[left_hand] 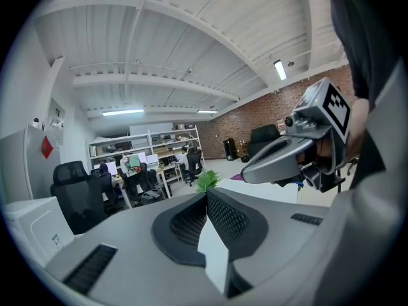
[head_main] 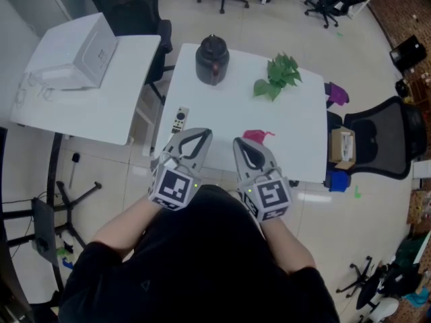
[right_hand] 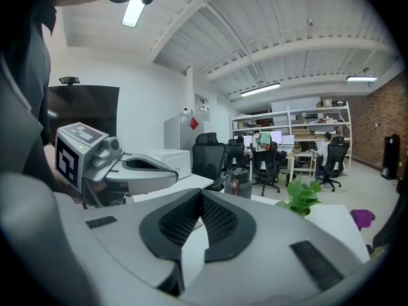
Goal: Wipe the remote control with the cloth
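Observation:
A slim white remote control (head_main: 180,120) lies near the left front edge of the white table (head_main: 296,123). A pink cloth (head_main: 257,136) sits crumpled near the front edge, just beyond my right gripper (head_main: 241,144). My left gripper (head_main: 202,135) hovers just right of the remote. Both are held side by side over the table's front edge, jaws pressed together with nothing between them. In the left gripper view the shut jaws (left_hand: 206,194) point level across the room; the right gripper view shows the same shut jaws (right_hand: 201,195). Neither gripper view shows the remote or the cloth.
A black kettle (head_main: 212,59) and a green plant (head_main: 277,77) stand at the table's far side. A second white table with a white machine (head_main: 77,52) is to the left. A black office chair (head_main: 380,136), a cardboard box (head_main: 342,147) and a purple item (head_main: 337,93) are at the right.

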A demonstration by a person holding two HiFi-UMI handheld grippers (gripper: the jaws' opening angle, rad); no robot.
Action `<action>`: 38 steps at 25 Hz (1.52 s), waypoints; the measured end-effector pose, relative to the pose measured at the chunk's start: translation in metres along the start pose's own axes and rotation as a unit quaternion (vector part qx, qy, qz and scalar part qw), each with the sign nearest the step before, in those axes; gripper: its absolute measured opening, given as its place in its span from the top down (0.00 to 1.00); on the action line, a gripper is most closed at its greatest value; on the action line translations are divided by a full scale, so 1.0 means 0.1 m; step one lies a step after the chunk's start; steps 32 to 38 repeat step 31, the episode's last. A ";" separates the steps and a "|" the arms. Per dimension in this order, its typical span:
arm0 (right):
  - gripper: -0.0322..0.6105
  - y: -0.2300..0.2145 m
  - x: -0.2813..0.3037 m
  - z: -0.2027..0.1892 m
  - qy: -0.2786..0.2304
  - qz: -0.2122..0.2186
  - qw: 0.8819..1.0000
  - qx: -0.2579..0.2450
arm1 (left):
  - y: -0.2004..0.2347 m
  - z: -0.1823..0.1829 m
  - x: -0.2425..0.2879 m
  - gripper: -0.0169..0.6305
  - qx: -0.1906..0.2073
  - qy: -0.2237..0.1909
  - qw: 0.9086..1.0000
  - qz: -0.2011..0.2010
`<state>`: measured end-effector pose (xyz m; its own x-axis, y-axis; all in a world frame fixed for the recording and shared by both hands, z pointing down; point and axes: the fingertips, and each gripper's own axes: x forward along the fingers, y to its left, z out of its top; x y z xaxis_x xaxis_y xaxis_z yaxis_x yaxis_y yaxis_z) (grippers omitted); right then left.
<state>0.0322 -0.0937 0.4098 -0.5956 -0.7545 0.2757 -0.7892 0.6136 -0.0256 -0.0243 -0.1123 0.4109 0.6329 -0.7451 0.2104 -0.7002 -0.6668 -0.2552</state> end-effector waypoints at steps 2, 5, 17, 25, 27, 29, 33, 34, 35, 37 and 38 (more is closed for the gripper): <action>0.95 0.00 -0.01 -0.01 0.005 -0.003 1.000 0.003 | -0.02 0.00 0.00 0.97 0.000 0.000 1.000 -0.003; 0.95 0.02 0.00 -0.02 0.005 0.007 1.000 0.002 | -0.05 0.00 0.00 0.97 0.001 0.002 1.000 -0.008; 0.95 0.04 0.03 -0.06 0.014 0.013 1.000 0.001 | -0.07 -0.06 0.00 0.97 -0.023 0.013 1.000 -0.005; 0.95 0.04 0.05 -0.05 0.012 0.013 1.000 0.000 | -0.06 -0.09 0.02 0.97 -0.013 0.018 1.000 -0.011; 0.95 0.05 0.06 -0.06 0.014 0.016 1.000 0.000 | -0.06 -0.09 0.02 0.97 -0.021 0.018 1.000 -0.007; 0.95 0.06 0.06 -0.06 0.013 0.020 1.000 -0.001 | -0.07 -0.09 0.03 0.97 -0.023 0.018 1.000 -0.007; 0.95 0.05 0.06 -0.06 0.013 0.018 1.000 -0.002 | -0.07 -0.09 0.03 0.97 -0.020 0.018 1.000 -0.010; 0.95 0.05 0.06 -0.06 0.013 0.018 1.000 -0.002 | -0.07 -0.09 0.03 0.97 -0.020 0.018 1.000 -0.010; 0.95 0.05 0.06 -0.06 0.013 0.018 1.000 -0.002 | -0.07 -0.09 0.03 0.97 -0.020 0.018 1.000 -0.010; 0.95 0.05 0.06 -0.06 0.013 0.018 1.000 -0.002 | -0.07 -0.09 0.03 0.97 -0.020 0.018 1.000 -0.010; 0.95 0.05 0.06 -0.06 0.013 0.018 1.000 -0.002 | -0.07 -0.09 0.03 0.97 -0.020 0.018 1.000 -0.010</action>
